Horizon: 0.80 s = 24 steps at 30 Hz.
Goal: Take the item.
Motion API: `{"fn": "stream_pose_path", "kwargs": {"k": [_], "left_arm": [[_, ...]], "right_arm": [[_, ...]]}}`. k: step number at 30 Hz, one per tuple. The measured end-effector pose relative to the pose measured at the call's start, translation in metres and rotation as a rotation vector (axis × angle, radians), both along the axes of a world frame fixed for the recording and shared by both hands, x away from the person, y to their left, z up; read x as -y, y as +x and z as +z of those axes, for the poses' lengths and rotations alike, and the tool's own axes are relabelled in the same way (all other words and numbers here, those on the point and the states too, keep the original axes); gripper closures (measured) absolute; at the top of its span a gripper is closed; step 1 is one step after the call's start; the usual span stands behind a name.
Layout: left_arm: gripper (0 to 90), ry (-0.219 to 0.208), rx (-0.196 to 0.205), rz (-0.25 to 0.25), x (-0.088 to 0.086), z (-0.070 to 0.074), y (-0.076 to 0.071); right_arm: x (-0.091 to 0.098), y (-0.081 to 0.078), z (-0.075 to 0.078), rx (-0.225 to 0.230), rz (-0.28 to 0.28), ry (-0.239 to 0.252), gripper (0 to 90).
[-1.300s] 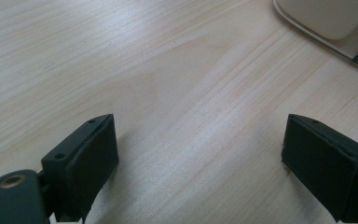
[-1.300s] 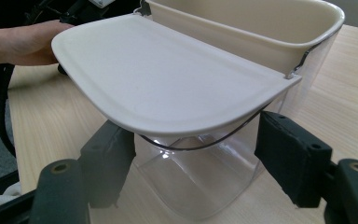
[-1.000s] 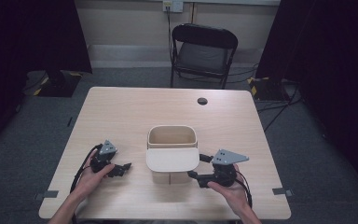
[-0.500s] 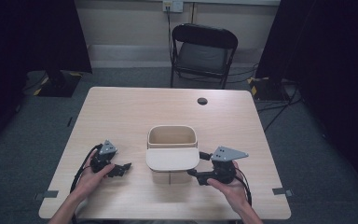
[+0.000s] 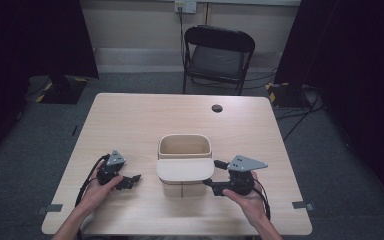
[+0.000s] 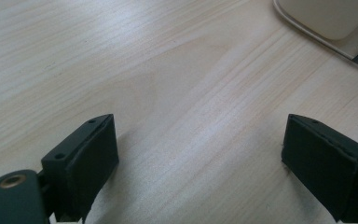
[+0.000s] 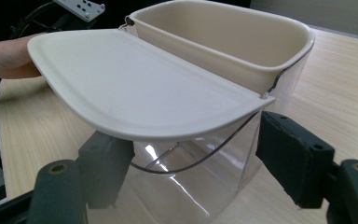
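Pale wood, high view: a light-grained table (image 5: 145, 120) is seen on grey carpet, with black drapes hung to both sides and a cream wall behind.
Room, high view: a black folding chair (image 5: 219, 57) is set beyond the far edge; a wall socket (image 5: 185, 6) with a cable is noted above it; a small dark round disc (image 5: 217, 108) lies on the far part of the top.
Container, high view: a cream-rimmed clear bin (image 5: 185, 146) is placed near the middle of the table, toward the person's side, its cream lid (image 5: 185, 169) swung open toward the person.
Left gripper, high view: the left gripper (image 5: 130, 181) is held low over the wood, well left of the bin, pointed toward it.
Right gripper, high view: the right gripper (image 5: 211, 175) is held just beside the bin's right near corner, under the lid's edge.
Surface, left gripper view: bare wood grain is seen ahead; the left gripper's jaws are spread wide with nothing between them; a corner of the lid (image 6: 328, 18) is caught at upper right.
Bin, right gripper view: the lid (image 7: 135, 84) is seen level, hinged at the rim, over the clear body (image 7: 191, 172).
Jaws, right gripper view: the right gripper (image 7: 191, 172) is parted, one jaw under the lid, the other beside the clear corner; contact cannot be told.
Beyond, right gripper view: the person's other hand (image 7: 4, 58) is seen past the lid.
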<state>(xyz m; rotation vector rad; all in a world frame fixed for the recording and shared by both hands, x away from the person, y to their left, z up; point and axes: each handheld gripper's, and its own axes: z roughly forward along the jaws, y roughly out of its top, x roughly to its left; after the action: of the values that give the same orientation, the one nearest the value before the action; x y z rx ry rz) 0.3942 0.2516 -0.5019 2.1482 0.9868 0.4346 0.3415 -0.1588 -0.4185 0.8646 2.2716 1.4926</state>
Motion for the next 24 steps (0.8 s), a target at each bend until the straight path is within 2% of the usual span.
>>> {"fn": "stream_pose_path", "kwargs": {"k": [24], "left_arm": [[9.9,0.001,0.000,0.001,0.0000,0.0001,0.0000]], "right_arm": [[-0.0009,0.0055,0.0034,0.002,-0.012,0.035,30.3]]}}
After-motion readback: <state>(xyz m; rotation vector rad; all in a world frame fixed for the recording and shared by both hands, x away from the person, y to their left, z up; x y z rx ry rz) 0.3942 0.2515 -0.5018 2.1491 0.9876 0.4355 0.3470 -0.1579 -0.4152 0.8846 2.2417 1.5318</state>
